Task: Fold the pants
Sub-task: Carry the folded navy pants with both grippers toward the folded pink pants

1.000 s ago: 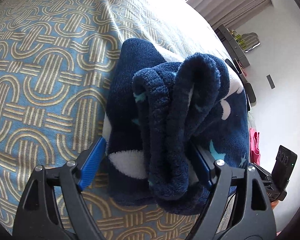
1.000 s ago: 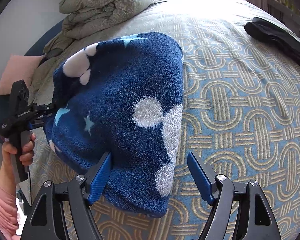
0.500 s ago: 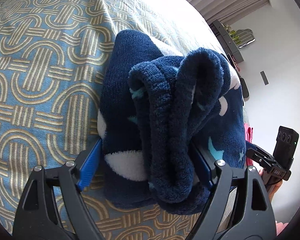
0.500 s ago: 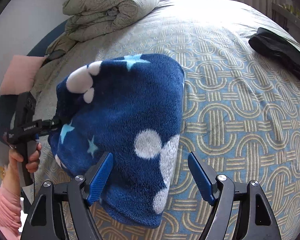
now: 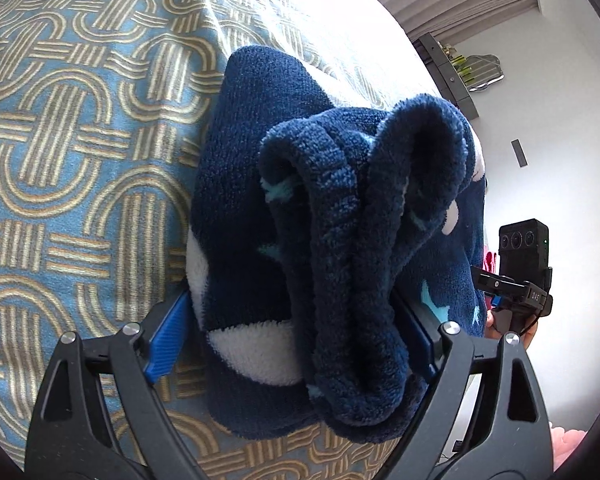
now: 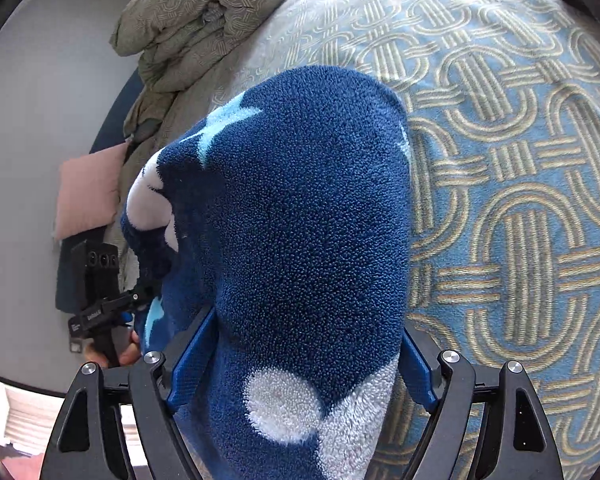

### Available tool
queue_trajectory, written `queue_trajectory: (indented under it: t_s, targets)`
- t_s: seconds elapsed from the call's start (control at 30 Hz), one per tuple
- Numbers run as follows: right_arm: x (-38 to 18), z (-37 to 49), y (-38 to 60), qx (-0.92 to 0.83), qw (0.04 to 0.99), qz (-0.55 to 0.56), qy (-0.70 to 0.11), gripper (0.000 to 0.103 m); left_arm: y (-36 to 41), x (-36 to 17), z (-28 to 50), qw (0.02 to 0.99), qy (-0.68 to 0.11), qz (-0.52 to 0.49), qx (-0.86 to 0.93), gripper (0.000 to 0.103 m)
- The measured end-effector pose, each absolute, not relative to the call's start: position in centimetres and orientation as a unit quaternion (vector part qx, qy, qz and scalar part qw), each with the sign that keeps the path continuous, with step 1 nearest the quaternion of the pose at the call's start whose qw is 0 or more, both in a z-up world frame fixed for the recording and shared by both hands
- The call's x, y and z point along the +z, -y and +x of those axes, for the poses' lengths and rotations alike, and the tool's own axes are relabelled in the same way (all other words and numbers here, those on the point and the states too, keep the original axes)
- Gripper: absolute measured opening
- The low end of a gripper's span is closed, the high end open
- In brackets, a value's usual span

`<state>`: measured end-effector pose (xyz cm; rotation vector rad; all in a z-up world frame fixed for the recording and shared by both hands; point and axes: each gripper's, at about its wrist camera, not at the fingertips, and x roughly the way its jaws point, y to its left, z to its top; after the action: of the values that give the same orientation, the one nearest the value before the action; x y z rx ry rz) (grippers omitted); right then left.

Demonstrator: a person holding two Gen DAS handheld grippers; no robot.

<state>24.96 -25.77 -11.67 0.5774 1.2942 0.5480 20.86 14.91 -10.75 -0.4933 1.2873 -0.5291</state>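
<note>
I'm seeing the pants (image 5: pixel 300 240), folded into a thick navy bundle, lying on the bed (image 5: pixel 60 160); L gripper (image 5: pixel 296 336) is opening w/ the bundle's end between its jaws; R gripper (image 6: pixel 296 364) is opening too, straddling the pants' other end.

text on left gripper (image 6: pixel 96 316): small white letters, too blurry to read | text on right gripper (image 5: pixel 534 294): "DAS" maybe, hard to tell | other words or numbers: none
</note>
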Motion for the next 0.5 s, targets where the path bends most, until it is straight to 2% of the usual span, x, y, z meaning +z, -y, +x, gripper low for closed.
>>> queue_trajectory:
  t_s: [0.27,0.5]
  targets:
    - [-12.1,25.9,24.4,0.254,0.717,0.260,-0.595,0.090,-14.5,-11.2,21.5,0.739,-0.583,-0.224,-0.252,0.091]
    - [-11.8,26.0,23.3,0.245,0.721,0.235,-0.603,0.092,-13.2,-11.0,22.5,0.747,-0.576,-0.211,-0.255,0.091]
